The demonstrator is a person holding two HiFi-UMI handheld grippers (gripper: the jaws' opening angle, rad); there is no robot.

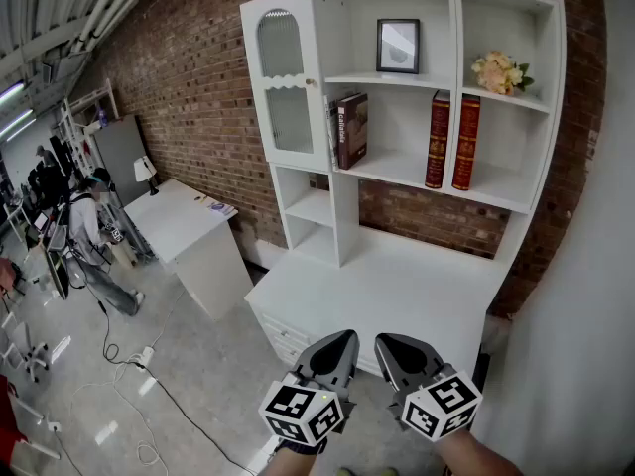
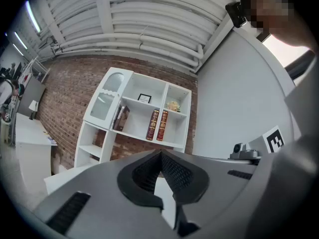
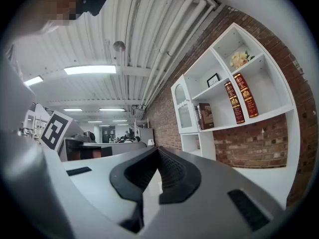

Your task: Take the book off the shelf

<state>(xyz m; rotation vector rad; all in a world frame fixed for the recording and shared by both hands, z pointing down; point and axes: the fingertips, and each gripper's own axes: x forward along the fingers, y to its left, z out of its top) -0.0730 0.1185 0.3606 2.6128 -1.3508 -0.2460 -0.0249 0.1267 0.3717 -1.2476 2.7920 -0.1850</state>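
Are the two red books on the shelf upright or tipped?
Upright. Both red books stand side by side on the shelf, spines facing out, neither leaning on the other.

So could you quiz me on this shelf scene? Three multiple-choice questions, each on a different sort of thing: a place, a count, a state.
1. Where do the flowers sit on the shelf unit?
A. top right compartment
B. bottom left compartment
C. inside a drawer

2. How many red books stand upright side by side?
A. one
B. two
C. four

3. How do the left gripper's jaws stand?
A. wide open
B. clamped on a book
C. shut, with nothing between them

Answers:
1 A, the head view shows them in the upper right compartment.
2 B, a pair stands together on the middle shelf.
3 C, the left gripper view shows the pads meeting with nothing between them.
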